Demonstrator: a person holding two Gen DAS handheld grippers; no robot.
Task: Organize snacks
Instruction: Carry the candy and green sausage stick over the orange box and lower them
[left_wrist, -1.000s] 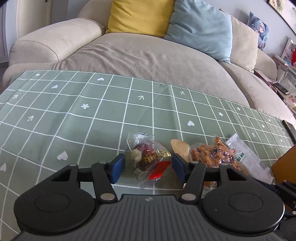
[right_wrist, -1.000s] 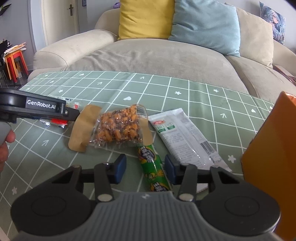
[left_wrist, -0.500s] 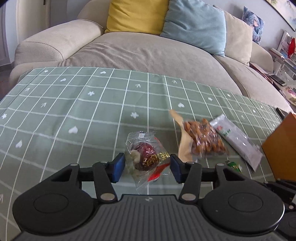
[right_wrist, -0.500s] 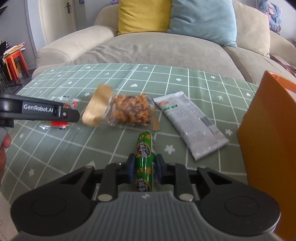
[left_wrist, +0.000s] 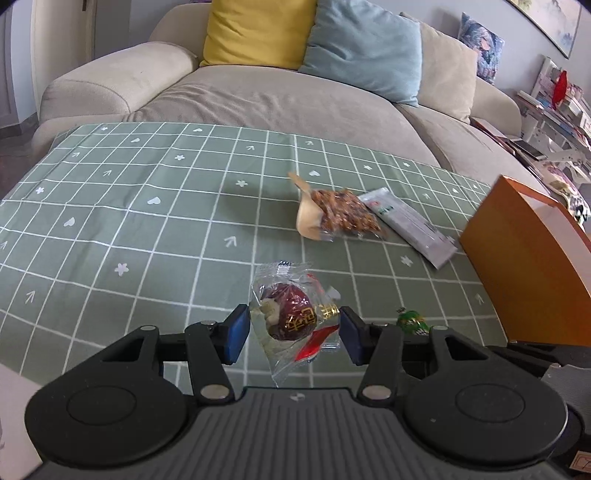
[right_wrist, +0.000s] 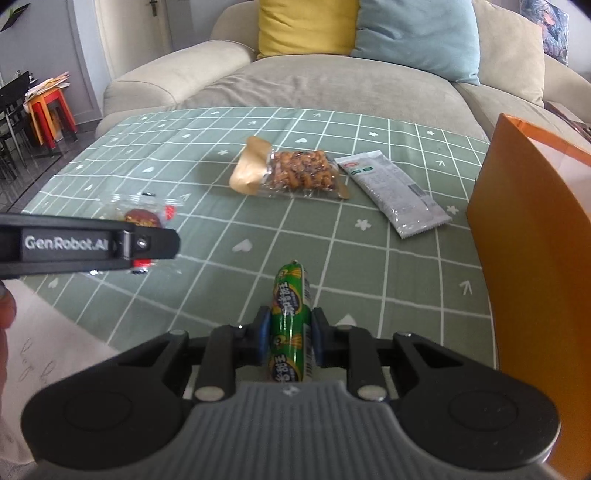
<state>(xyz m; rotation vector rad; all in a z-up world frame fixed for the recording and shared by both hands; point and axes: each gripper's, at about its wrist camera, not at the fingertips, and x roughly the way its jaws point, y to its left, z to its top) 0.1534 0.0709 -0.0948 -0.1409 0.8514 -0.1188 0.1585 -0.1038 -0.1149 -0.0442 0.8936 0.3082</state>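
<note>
My left gripper (left_wrist: 291, 334) is shut on a clear packet with a red date (left_wrist: 293, 317) and holds it above the green checked tablecloth (left_wrist: 147, 229). My right gripper (right_wrist: 289, 339) is shut on a green sausage stick (right_wrist: 290, 314), lifted off the cloth. A bag of brown nut snacks (right_wrist: 291, 173) and a grey-white packet (right_wrist: 391, 192) lie on the cloth further out. The nut bag (left_wrist: 336, 216) and the grey packet (left_wrist: 406, 225) also show in the left wrist view. The sausage tip (left_wrist: 412, 321) peeks beside the left gripper.
An orange box (right_wrist: 532, 251) stands at the table's right edge, also in the left wrist view (left_wrist: 524, 258). A beige sofa (right_wrist: 332, 74) with yellow and blue cushions runs behind the table. The left gripper's body (right_wrist: 85, 245) crosses the right wrist view.
Both grippers have closed on their snacks and lifted back from the table: the left with the date packet, the right with the sausage stick. The table looks farther away now.
</note>
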